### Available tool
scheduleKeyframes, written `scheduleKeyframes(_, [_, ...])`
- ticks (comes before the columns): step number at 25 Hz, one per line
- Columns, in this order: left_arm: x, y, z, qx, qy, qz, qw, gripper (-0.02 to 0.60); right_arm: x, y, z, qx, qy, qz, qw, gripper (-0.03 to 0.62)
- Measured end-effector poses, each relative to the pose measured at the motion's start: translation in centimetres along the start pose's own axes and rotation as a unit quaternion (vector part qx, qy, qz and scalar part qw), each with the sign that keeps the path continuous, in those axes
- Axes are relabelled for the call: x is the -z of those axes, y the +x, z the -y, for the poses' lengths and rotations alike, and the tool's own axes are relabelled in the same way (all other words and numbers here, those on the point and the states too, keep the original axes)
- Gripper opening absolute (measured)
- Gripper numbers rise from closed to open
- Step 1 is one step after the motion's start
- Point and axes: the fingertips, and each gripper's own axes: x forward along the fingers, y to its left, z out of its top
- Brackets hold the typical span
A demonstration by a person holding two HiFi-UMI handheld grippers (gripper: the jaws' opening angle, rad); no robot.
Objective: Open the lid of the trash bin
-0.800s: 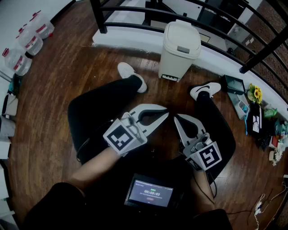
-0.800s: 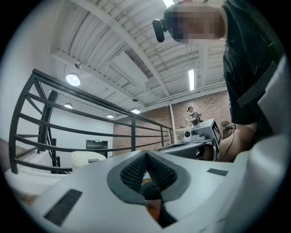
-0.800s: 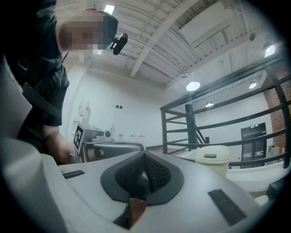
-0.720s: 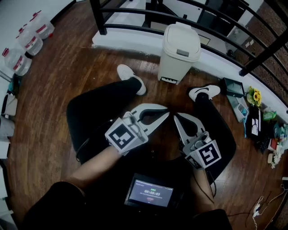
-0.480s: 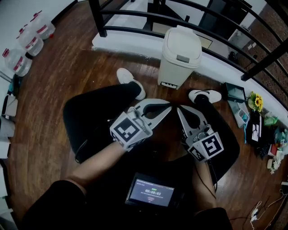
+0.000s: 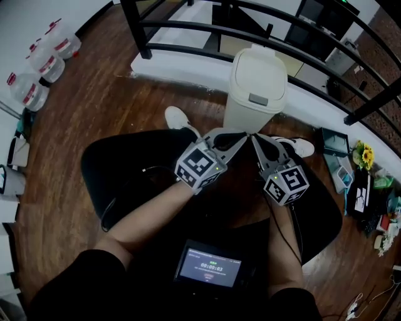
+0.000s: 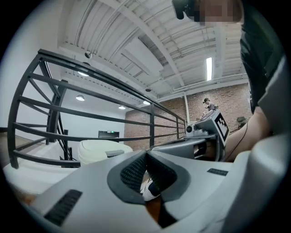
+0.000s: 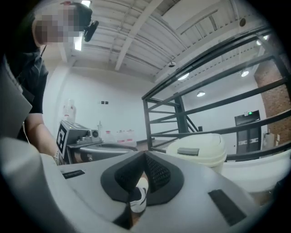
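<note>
Both grippers have come forward off the lap and now point at the cream plastic trash bin, which also sits lower and closer in the head view than before. That bin stands upright on the dark wooden floor, against the white ledge below the black metal railing. Its domed lid is down, with a grey push tab at the front edge.

Just before the bin's lower front, the left gripper and the right gripper lie side by side with their tips nearly meeting; whether either touches the bin cannot be told. On each tool the jaws are closed tip to tip and hold nothing. In the left gripper view the bin shows to the left of the joined tips; in the right gripper view it shows to the right of them.

A white shoe lies left of the bin and another white shoe to the right, at the ends of legs in black trousers. A small dark screen rests on the lap. Clear plastic jugs with red caps stand at far left, and yellow flowers lie among clutter at far right
</note>
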Motion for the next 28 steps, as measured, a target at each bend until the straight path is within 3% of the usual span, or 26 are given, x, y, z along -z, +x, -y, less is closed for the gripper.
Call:
scheduleKeyframes(7, [7.1, 4.7, -6.2, -0.028, -0.022, -0.031, 0.9989, 0.037, 4.1, 4.3, 5.5, 0.009, 0.016, -0.024, 1.0, 0.02])
scheduleKeyframes(11, [11.0, 6.5, -8.8, -0.035, -0.047, -0.047, 0.9971, 0.037, 8.5, 6.6, 8.7, 0.025, 0.039, -0.05, 0.998, 0.02])
scheduleKeyframes(21, [19.2, 11.0, -13.0, -0.021, -0.063, -0.095, 0.9932, 0.038, 16.7, 10.6, 14.6, 0.042, 0.098, -0.081, 0.991, 0.02])
scheduleKeyframes(28, [24.8, 13.0, -14.7, -0.011, -0.073, -0.17, 0.9826, 0.037, 21.8, 11.8, 17.6, 0.046, 0.106, -0.141, 0.983, 0.02])
